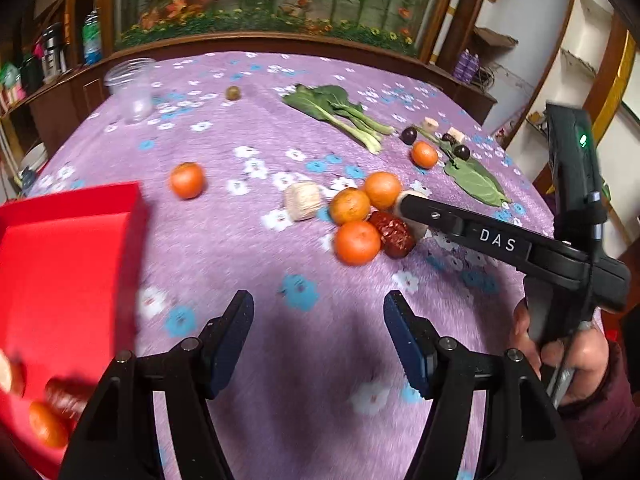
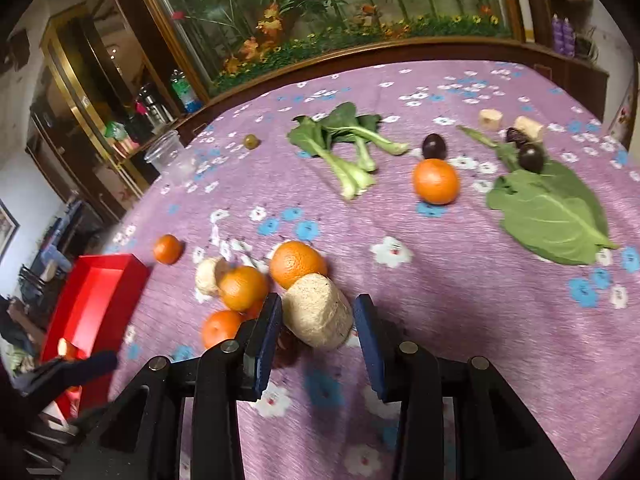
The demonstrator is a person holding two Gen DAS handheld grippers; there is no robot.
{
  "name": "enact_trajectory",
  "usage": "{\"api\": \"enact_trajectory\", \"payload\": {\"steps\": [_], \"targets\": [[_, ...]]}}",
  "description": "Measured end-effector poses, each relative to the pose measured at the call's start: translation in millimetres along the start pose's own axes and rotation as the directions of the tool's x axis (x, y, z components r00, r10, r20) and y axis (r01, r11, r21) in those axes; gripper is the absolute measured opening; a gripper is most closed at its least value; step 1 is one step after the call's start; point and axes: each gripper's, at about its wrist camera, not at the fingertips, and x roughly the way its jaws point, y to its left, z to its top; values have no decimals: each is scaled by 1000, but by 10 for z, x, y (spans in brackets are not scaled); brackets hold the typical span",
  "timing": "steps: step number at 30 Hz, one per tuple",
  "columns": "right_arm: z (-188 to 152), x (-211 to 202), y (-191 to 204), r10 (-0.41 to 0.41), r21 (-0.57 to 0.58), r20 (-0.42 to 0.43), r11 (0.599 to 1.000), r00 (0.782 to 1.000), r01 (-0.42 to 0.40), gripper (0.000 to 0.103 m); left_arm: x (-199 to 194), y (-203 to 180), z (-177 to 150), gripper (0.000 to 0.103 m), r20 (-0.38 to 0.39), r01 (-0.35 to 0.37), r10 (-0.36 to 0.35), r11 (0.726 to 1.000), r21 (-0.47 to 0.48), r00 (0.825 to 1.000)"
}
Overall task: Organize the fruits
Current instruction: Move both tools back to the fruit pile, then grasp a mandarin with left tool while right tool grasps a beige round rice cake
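Purple floral tablecloth (image 2: 460, 300) carries scattered tangerines; lower left, red tray (image 1: 60, 272) holds fruit; left gripper (image 1: 318, 312) gapes empty, right gripper (image 2: 316, 316) straddles a beige chunk (image 2: 318, 312), pads apart.

Surface (image 2: 460, 320) covered in purple cloth with white and blue flowers. Along its far edge, a wood-framed glass panel (image 2: 320, 12) showing bamboo and orange flowers. Left of it, dark wooden shelving (image 2: 92, 92) with bottles and a flask. White wall (image 1: 520, 20) with open shelves past the far right corner. Indoor light, dim at left.
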Motion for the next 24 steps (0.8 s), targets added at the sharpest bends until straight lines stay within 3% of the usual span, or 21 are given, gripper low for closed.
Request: {"api": "enact_trajectory", "payload": {"steps": [3,13,19,22,24], "targets": [[27,75,-6,19,11,-6,1000,1000,-19,44,155,-106,95,66,-5,14,-14,999,37,1000],[27,-26,-218,81,82,-1,993,997,-81,37,526,-226,314,64,-12,47,-46,995,93,999],[17,-2,-206,81,83,-13,993,997,-80,39,637,-263,300,64,-26,113,-111,989,95,993],[14,2,-220,91,90,-13,992,996,-90,39,612,-299,263,50,-27,114,-112,986,120,993],[10,-3,-216,88,86,-12,993,996,-87,38,590,-275,246,30,-28,99,-96,988,118,995]]}}
